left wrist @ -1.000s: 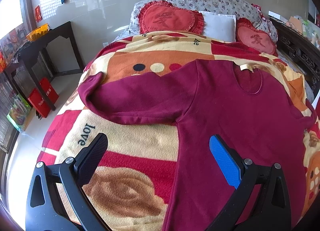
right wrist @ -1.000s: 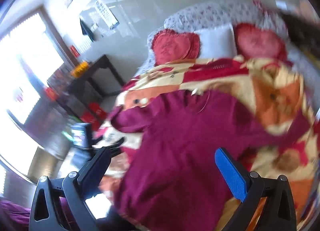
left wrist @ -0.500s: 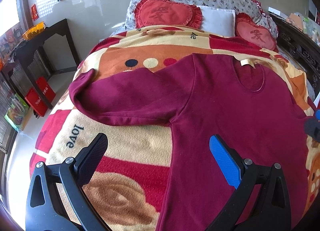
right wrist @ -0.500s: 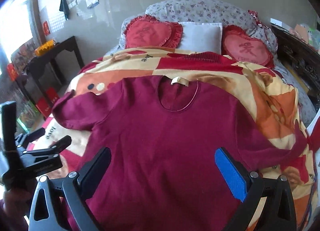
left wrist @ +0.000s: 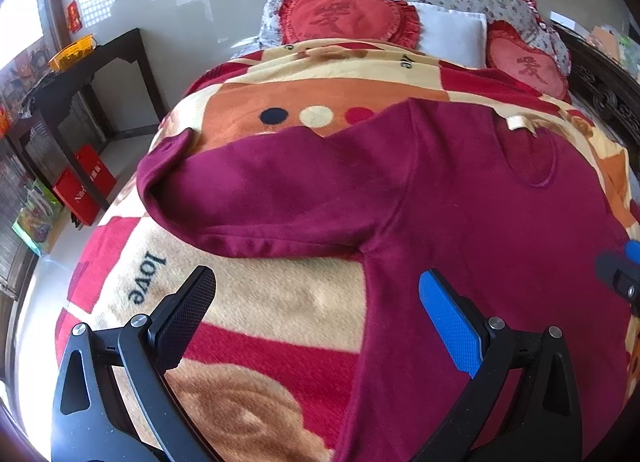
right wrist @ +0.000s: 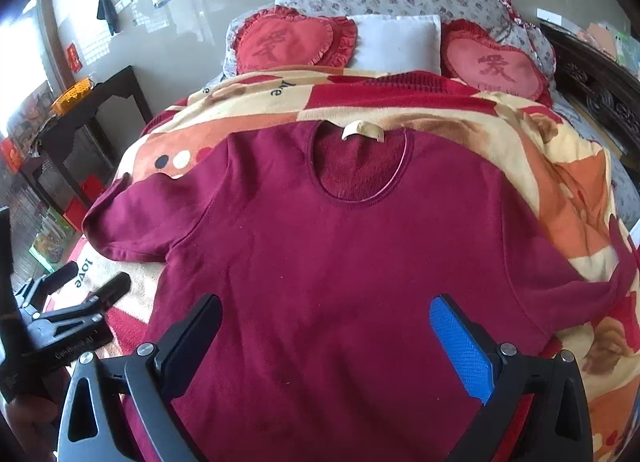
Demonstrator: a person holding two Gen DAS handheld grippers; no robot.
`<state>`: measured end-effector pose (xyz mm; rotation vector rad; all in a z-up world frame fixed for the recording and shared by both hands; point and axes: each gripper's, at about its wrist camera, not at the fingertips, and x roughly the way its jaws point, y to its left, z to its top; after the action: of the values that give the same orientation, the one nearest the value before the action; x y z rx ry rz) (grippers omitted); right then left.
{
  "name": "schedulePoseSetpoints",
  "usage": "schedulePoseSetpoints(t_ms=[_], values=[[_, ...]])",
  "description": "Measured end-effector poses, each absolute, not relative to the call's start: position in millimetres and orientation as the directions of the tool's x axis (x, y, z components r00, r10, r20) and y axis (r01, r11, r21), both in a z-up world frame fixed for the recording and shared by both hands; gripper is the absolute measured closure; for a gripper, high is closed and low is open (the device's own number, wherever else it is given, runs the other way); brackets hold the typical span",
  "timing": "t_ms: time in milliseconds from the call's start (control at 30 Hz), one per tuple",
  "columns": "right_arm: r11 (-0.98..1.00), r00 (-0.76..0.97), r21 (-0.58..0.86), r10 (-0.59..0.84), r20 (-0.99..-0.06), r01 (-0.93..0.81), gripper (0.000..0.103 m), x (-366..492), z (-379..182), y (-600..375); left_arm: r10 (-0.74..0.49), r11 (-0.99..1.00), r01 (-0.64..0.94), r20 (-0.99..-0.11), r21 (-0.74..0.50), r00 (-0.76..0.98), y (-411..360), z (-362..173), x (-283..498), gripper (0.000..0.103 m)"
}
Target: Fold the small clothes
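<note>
- The maroon top lay spread flat, neck opening up, on the patterned blanket covering the bed, collar toward the pillows.
- Its 1 sleeve stretched out sideways toward the bed's left edge, cuff slightly curled up.
- The left gripper hovered low over the blanket just below that sleeve, pointed up the bed, fingers spread wide and holding nothing.
- Its black finger sat above bare blanket near the word "love"; its blue finger sat above the top's side edge.
- The right gripper hung over the middle of the top's body, also aimed toward the pillows, jaws wide apart and empty.
- From the right wrist view, the left gripper showed at the far left, level and off the garment's side.
- 2 red heart cushions and a white pillow sat at the head of the bed.
</note>
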<state>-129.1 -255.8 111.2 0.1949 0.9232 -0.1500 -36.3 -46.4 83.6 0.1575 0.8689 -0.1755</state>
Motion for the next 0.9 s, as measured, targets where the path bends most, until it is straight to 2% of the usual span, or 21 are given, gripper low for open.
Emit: schedulePoseSetpoints(t_ms=[467, 900], values=[[0.975, 0.573, 0.122, -0.007, -0.82, 0.187, 0.0, -118.2, 98.2, -247.7, 0.03, 0.995, 0.058, -0.771, 0.087, 0.636, 5.5, 82.1, 14.7, 0.001], [0.972, 0.565, 0.126, -0.01, -0.825, 0.2, 0.0, -116.2, 93.2, -249.1, -0.044, 0.993, 0.11, -0.79, 0.03, 0.611, -5.8, 82.0, 0.4, 0.001]])
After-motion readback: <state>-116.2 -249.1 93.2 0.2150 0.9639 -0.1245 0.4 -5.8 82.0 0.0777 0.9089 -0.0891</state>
